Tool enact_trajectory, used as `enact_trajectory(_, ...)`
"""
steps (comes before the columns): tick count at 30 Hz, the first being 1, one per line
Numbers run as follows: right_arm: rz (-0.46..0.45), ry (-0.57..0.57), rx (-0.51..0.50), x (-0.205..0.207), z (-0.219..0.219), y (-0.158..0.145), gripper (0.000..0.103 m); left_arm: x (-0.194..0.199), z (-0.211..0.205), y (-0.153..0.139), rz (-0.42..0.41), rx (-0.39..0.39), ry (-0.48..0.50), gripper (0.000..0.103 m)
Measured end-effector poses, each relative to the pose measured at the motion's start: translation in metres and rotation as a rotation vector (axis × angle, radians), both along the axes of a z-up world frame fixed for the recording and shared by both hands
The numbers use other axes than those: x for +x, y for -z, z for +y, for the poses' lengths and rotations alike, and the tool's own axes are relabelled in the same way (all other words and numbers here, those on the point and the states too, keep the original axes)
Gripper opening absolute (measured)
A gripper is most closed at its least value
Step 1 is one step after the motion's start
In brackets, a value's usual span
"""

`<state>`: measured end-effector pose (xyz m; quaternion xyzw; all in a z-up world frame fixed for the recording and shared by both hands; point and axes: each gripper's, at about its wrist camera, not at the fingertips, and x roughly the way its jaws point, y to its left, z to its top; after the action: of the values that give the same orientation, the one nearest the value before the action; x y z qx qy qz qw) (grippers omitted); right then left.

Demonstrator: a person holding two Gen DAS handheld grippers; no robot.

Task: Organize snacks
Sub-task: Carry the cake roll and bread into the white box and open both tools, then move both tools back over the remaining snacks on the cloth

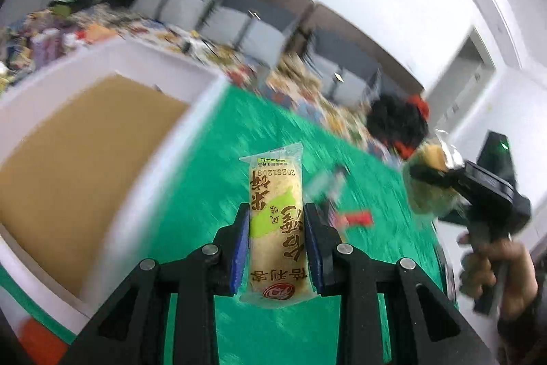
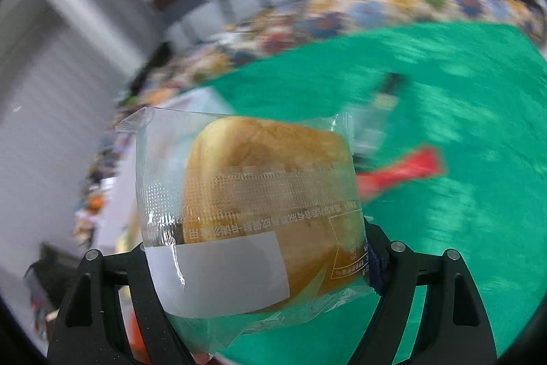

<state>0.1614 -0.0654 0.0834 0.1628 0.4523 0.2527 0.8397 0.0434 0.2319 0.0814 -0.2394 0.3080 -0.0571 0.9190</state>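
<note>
Your left gripper (image 1: 276, 240) holds the rice cracker packet (image 1: 276, 228) upright between its fingers above the green counter (image 1: 212, 173), just right of the white box (image 1: 143, 194) rim, while your right gripper (image 2: 259, 265), raised off to the right, clamps the wrapped bun (image 2: 266, 204), open cloth around two loose snacks

Motion blur smears the far snack pile (image 1: 307, 84) beyond recognition.

We see a pale yellow rice cracker pack (image 1: 276, 221) with brown lettering and a lime-green splash, a golden-brown bun in clear wrap (image 2: 253, 211) bearing a white label, a bright green surface (image 1: 212, 166), a red packet (image 2: 403, 171), and a white box lined in tan (image 1: 78, 142).
</note>
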Motion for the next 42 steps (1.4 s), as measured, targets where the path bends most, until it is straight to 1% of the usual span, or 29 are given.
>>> enact_trajectory(1, -0.006, -0.035, 0.015, -0.001, 0.019, -0.005, 0.083, 0.002, 0.016, -0.005, -0.002, 0.015, -0.036, 0.030)
enact_trajectory(3, -0.026, -0.133, 0.041, -0.003, 0.077, -0.023, 0.083, 0.008, 0.052, -0.011, 0.016, 0.049, -0.104, 0.030)
enact_trajectory(4, -0.037, -0.167, 0.046, -0.008, 0.095, -0.029, 0.083, 0.010, 0.067, -0.011, 0.028, 0.069, -0.137, 0.030)
enact_trajectory(6, -0.062, -0.242, 0.052, -0.013, 0.142, -0.038, 0.083, 0.014, 0.096, -0.006, 0.067, 0.136, -0.198, 0.029)
enact_trajectory(7, -0.072, -0.284, 0.051, -0.014, 0.169, -0.040, 0.083, 0.018, 0.110, -0.001, 0.105, 0.180, -0.230, 0.030)
enact_trajectory(8, -0.073, -0.319, 0.045, -0.016, 0.191, -0.039, 0.084, 0.019, 0.120, 0.006, 0.138, 0.208, -0.250, 0.034)
enact_trajectory(9, -0.066, -0.353, 0.042, -0.013, 0.212, -0.036, 0.085, 0.024, 0.133, 0.017, 0.193, 0.232, -0.271, 0.052)
enact_trajectory(10, -0.056, -0.388, 0.043, -0.011, 0.235, -0.033, 0.086, 0.023, 0.142, 0.026, 0.233, 0.239, -0.282, 0.080)
enact_trajectory(11, -0.039, -0.410, 0.022, -0.008, 0.256, -0.027, 0.087, 0.023, 0.151, 0.037, 0.272, 0.246, -0.301, 0.088)
enact_trajectory(13, 0.008, -0.417, -0.034, -0.002, 0.280, -0.014, 0.089, 0.016, 0.159, 0.047, 0.290, 0.266, -0.333, 0.089)
enact_trajectory(14, 0.024, -0.418, -0.028, 0.001, 0.286, -0.010, 0.089, 0.011, 0.161, 0.050, 0.300, 0.278, -0.347, 0.089)
enact_trajectory(17, 0.010, -0.405, 0.056, 0.000, 0.275, -0.011, 0.088, -0.005, 0.163, 0.055, 0.283, 0.285, -0.367, 0.089)
enact_trajectory(19, -0.002, -0.394, 0.054, 0.005, 0.269, -0.011, 0.088, -0.010, 0.159, 0.054, 0.267, 0.293, -0.390, 0.089)
enact_trajectory(20, -0.019, -0.389, 0.035, 0.009, 0.270, -0.012, 0.088, -0.012, 0.157, 0.052, 0.250, 0.297, -0.399, 0.089)
enact_trajectory(22, -0.078, -0.366, -0.022, 0.006, 0.257, -0.013, 0.088, -0.016, 0.149, 0.042, 0.187, 0.314, -0.414, 0.089)
enact_trajectory(23, -0.107, -0.352, -0.050, 0.005, 0.248, -0.011, 0.088, -0.017, 0.143, 0.038, 0.142, 0.324, -0.408, 0.089)
enact_trajectory(25, -0.161, -0.312, -0.112, 0.002, 0.220, 0.000, 0.088, -0.012, 0.132, 0.032, 0.088, 0.340, -0.375, 0.089)
enact_trajectory(27, -0.198, -0.256, -0.186, 0.000, 0.184, 0.019, 0.088, -0.003, 0.119, 0.033, 0.072, 0.340, -0.317, 0.089)
enact_trajectory(28, -0.207, -0.220, -0.231, 0.000, 0.161, 0.033, 0.088, 0.005, 0.111, 0.036, 0.075, 0.336, -0.279, 0.089)
enact_trajectory(30, -0.218, -0.152, -0.313, 0.000, 0.115, 0.061, 0.088, 0.015, 0.099, 0.041, 0.086, 0.338, -0.234, 0.089)
enact_trajectory(31, -0.215, -0.107, -0.360, 0.000, 0.085, 0.077, 0.088, 0.020, 0.091, 0.047, 0.095, 0.350, -0.212, 0.089)
enact_trajectory(32, -0.208, -0.064, -0.396, -0.001, 0.057, 0.089, 0.088, 0.024, 0.085, 0.049, 0.106, 0.366, -0.204, 0.089)
enact_trajectory(34, -0.185, 0.037, -0.460, -0.005, -0.005, 0.113, 0.088, 0.032, 0.069, 0.056, 0.141, 0.432, -0.192, 0.089)
enact_trajectory(35, -0.173, 0.084, -0.486, -0.007, -0.033, 0.122, 0.088, 0.037, 0.061, 0.059, 0.157, 0.469, -0.184, 0.089)
enact_trajectory(37, -0.143, 0.198, -0.556, -0.013, -0.098, 0.142, 0.088, 0.041, 0.047, 0.061, 0.176, 0.515, -0.170, 0.089)
enact_trajectory(38, -0.131, 0.232, -0.576, -0.015, -0.117, 0.146, 0.088, 0.043, 0.044, 0.062, 0.186, 0.530, -0.167, 0.089)
enact_trajectory(39, -0.110, 0.284, -0.601, -0.018, -0.144, 0.154, 0.088, 0.044, 0.040, 0.063, 0.198, 0.540, -0.167, 0.089)
enact_trajectory(42, -0.080, 0.386, -0.617, -0.024, -0.194, 0.164, 0.088, 0.043, 0.035, 0.065, 0.224, 0.545, -0.170, 0.089)
